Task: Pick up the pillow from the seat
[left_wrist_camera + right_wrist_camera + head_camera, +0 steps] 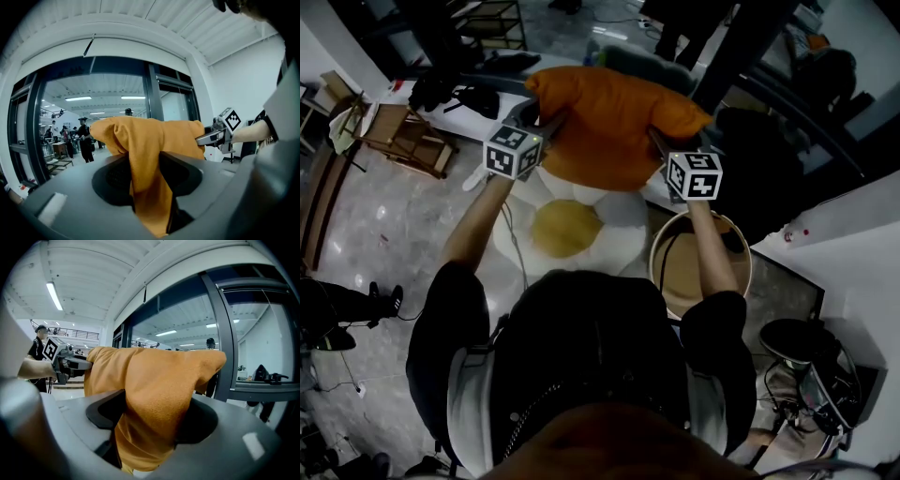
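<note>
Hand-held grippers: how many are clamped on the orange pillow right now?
2. The left hand-held gripper pinches the orange pillow at its left edge, and the right hand-held gripper pinches its right edge. Neither is hidden.

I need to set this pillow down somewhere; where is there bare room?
The flower-shaped seat under the orange pillow is bare, as is the shiny floor between it and the wooden rack. Right is crowded: round basket, cables.
</note>
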Motion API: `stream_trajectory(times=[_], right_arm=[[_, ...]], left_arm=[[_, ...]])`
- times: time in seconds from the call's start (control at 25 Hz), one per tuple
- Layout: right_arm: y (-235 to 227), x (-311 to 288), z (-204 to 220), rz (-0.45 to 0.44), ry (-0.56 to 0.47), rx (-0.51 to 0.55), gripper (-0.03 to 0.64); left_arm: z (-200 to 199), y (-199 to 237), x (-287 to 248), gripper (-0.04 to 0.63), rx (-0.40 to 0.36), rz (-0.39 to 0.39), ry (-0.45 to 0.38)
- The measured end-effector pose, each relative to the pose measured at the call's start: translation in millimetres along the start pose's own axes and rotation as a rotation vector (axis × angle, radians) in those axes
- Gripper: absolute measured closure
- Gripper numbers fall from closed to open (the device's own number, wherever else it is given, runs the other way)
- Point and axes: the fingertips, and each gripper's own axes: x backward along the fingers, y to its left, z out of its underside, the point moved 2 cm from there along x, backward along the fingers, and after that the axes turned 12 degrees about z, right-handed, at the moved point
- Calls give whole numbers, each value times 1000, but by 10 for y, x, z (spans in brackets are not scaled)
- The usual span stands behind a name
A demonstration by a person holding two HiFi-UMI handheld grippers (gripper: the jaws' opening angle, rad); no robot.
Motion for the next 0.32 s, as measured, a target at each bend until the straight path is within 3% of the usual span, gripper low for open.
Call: stream_trajectory(times=[0.32], right_arm=[[170, -36, 29, -17, 1, 3, 296]], left_arm=[[82, 39, 153, 413, 2, -15, 29]])
